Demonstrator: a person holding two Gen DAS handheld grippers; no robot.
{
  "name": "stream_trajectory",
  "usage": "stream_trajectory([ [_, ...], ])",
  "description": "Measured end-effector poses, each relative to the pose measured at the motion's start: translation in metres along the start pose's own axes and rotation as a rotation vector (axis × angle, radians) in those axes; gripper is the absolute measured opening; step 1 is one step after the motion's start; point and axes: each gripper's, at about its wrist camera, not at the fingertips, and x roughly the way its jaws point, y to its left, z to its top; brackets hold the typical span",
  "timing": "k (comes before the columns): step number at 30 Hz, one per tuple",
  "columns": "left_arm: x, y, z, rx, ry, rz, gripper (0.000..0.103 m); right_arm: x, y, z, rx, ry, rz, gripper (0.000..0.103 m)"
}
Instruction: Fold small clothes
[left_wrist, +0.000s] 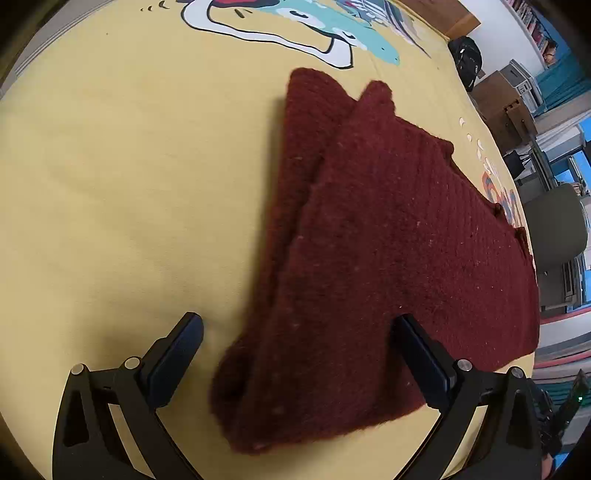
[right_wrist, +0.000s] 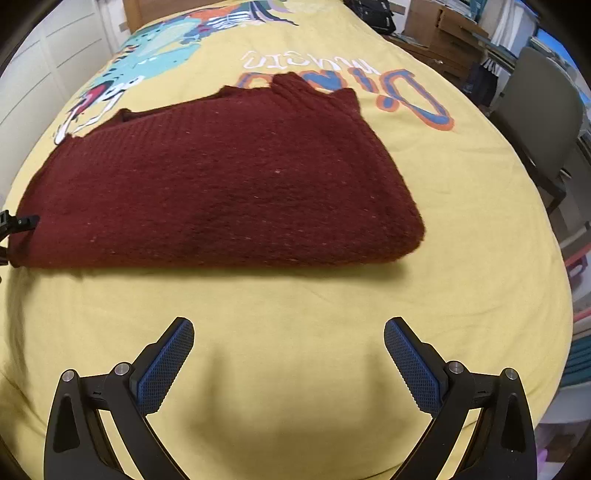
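In the right wrist view, nearest the lens, the right claw (right_wrist: 289, 332) has its two blue-padded fingers (right_wrist: 166, 365) spread wide apart, holding nothing, over bare yellow bedsheet (right_wrist: 295, 306). Just beyond it lies the dark red knitted garment (right_wrist: 221, 184), folded flat on the bed, its long axis running left to right across this view; its near edge is a thick, straight fold, its right end is rounded and its far edge rises to a ribbed, bumpy portion. At the garment's left end, a small black part, apparently of the other claw, shows at the picture's edge. Farther back the sheet carries a printed word in blue and orange letters (right_wrist: 388, 88) and a teal cartoon figure (right_wrist: 159, 55), and a grey chair (right_wrist: 543, 110) stands to the right of the bed. In the left wrist view, the left claw (left_wrist: 295, 332) is likewise spread open, one finger over the sheet and the other over the garment (left_wrist: 388, 229), with a corner of the knit lying between them, ungripped. From here the garment stretches away from the lens, with two layers showing at its left side and two pointed ends farthest off
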Motion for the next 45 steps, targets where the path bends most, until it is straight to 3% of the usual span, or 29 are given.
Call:
stream_trajectory([
  [2, 0.002, -0.006, -0.002, 0.029, 0.001, -0.003, 0.101, 0.001, -0.004, -0.001, 0.010, 0.000, 0.000, 0.103],
  [4, 0.002, -0.012, -0.003, 0.062, 0.007, -0.007, 0.074, 0.000, -0.007, -0.001, 0.015, -0.004, 0.000, 0.103],
  [5, -0.001, -0.015, -0.002, 0.071, 0.006, -0.024, 0.048, 0.000, -0.008, 0.000, 0.017, -0.006, 0.001, 0.103],
  [6, -0.003, -0.017, -0.001, 0.066, 0.017, -0.059, 0.034, -0.001, -0.009, 0.000, 0.018, -0.008, 0.000, 0.103],
  [8, -0.009, -0.025, 0.001, 0.095, 0.017, -0.046, 0.030, -0.002, -0.013, 0.000, 0.024, -0.012, -0.001, 0.103],
  [12, -0.031, -0.044, 0.001, 0.125, -0.008, -0.025, 0.028, -0.007, -0.021, 0.002, 0.036, -0.016, -0.009, 0.103],
  [16, -0.059, -0.074, 0.007, 0.108, -0.020, -0.093, 0.028, -0.015, -0.033, 0.007, 0.051, -0.039, 0.002, 0.103],
  [24, -0.074, -0.199, 0.014, 0.302, -0.020, -0.055, 0.026, -0.039, -0.075, 0.019, 0.110, -0.113, 0.023, 0.103],
  [30, -0.030, -0.293, 0.022, 0.371, 0.020, -0.072, 0.025, -0.054, -0.109, 0.024, 0.139, -0.145, 0.015, 0.103],
  [36, 0.028, -0.359, -0.002, 0.444, 0.081, -0.006, 0.025, -0.050, -0.136, 0.020, 0.155, -0.113, -0.019, 0.103],
  [43, 0.075, -0.367, -0.030, 0.479, 0.090, 0.113, 0.028, -0.034, -0.154, 0.009, 0.221, -0.045, -0.008, 0.103],
  [45, 0.081, -0.367, -0.032, 0.470, 0.092, 0.130, 0.035, -0.031, -0.155, 0.007, 0.222, -0.035, -0.007, 0.103],
])
